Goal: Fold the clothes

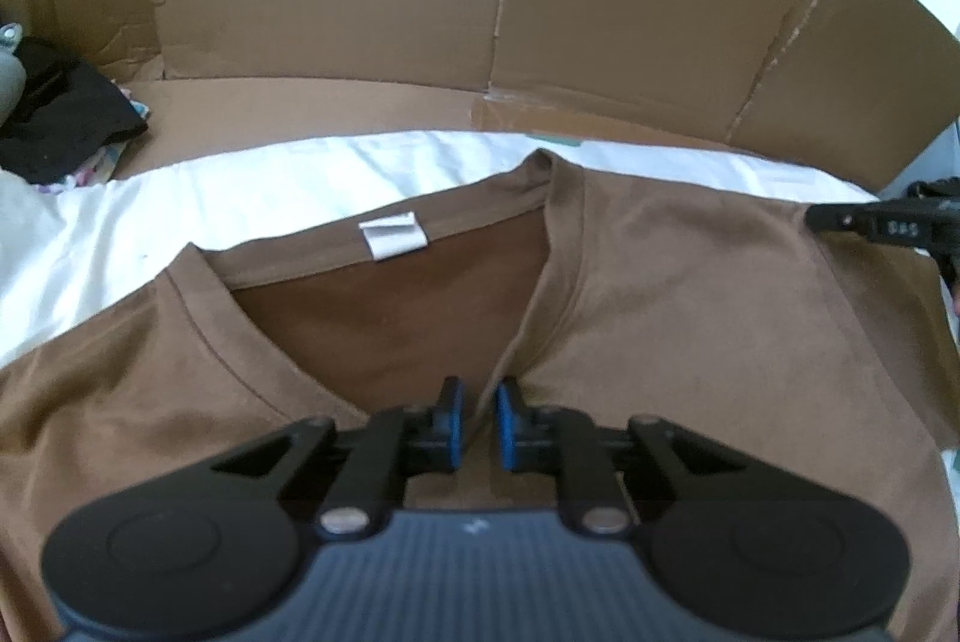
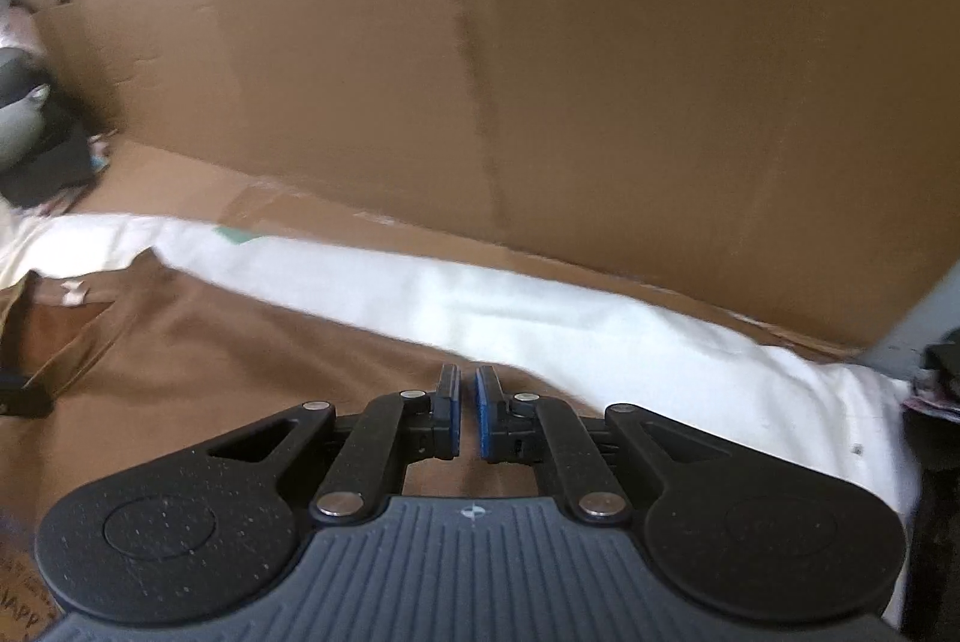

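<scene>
Brown shirt (image 1: 690,294) lies flat on the white sheet (image 1: 180,210), collar away from us. Both grippers, left (image 1: 478,417) and right (image 2: 467,411), hover with fingers nearly pressed together, pinching nothing I can see. Whichever fold it is, I'd grab edges evenly so it stays square.

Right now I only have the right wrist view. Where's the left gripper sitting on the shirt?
Observer: The left gripper is over the bottom of the brown shirt's V-neck, jaws nearly together. I cannot tell whether it pinches cloth.
Operator: Neckline flat?
Observer: No. One side of the neckband is creased inward toward the V. The white tag faces up.
Operator: Far shoulder?
Observer: It lies smooth on the white sheet, apart from the black clothes on the cardboard.
</scene>
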{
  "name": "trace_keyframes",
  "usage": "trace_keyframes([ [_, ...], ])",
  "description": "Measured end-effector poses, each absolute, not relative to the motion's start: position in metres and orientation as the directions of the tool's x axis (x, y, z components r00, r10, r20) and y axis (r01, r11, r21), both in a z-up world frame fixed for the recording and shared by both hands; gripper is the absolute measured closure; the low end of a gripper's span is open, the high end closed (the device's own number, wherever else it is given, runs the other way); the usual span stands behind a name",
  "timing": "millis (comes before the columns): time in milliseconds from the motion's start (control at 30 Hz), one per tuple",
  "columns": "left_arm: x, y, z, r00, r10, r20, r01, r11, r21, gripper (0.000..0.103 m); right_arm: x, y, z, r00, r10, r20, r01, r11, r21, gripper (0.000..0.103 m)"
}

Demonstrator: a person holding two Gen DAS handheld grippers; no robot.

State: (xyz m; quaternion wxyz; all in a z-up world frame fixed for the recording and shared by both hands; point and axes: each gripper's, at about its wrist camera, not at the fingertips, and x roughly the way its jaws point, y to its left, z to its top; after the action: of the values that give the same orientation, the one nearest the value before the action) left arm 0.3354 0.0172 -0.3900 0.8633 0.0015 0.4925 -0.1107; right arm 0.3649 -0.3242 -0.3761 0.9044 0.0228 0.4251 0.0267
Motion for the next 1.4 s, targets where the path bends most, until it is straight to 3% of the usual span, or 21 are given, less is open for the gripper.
trace_keyframes([
  [200, 0.333, 0.017, -0.389, 0.485, -0.181, -0.856, 0.206, 0.974, -0.09, 0.098, 0.383, -0.332, -0.391, 0.606, 0.078, -0.792, 0.021, 0.993, 0.114, 0.099],
  [367, 0.331, 0.018, -0.385, 0.503, -0.176, -0.846, 0.201, 0.976, -0.083, 0.097, 0.388, -0.331, -0.389, 0.604, 0.066, -0.794, 0.041, 0.993, 0.114, 0.099],
  [467, 0.33, 0.019, -0.382, 0.517, -0.173, -0.838, 0.195, 0.977, -0.081, 0.086, 0.373, -0.33, -0.381, 0.621, 0.051, -0.782, 0.067, 0.991, 0.118, 0.091],
  [567, 0.327, 0.019, -0.376, 0.537, -0.176, -0.825, 0.194, 0.978, -0.082, 0.064, 0.344, -0.324, -0.375, 0.637, 0.031, -0.77, 0.04, 0.996, 0.074, 0.083],
  [600, 0.325, 0.018, -0.374, 0.548, -0.177, -0.818, 0.197, 0.977, -0.079, 0.061, 0.334, -0.323, -0.373, 0.645, 0.032, -0.764, 0.021, 0.998, 0.059, 0.081],
  [1100, 0.301, -0.004, -0.371, 0.537, -0.241, -0.808, 0.261, 0.959, -0.113, 0.059, 0.256, -0.346, -0.378, 0.596, -0.031, -0.802, 0.075, 0.997, 0.017, 0.08],
  [1400, 0.283, 0.004, -0.376, 0.516, -0.242, -0.821, 0.273, 0.956, -0.11, 0.059, 0.225, -0.371, -0.38, 0.562, -0.161, -0.812, 0.164, 0.983, -0.081, 0.084],
])
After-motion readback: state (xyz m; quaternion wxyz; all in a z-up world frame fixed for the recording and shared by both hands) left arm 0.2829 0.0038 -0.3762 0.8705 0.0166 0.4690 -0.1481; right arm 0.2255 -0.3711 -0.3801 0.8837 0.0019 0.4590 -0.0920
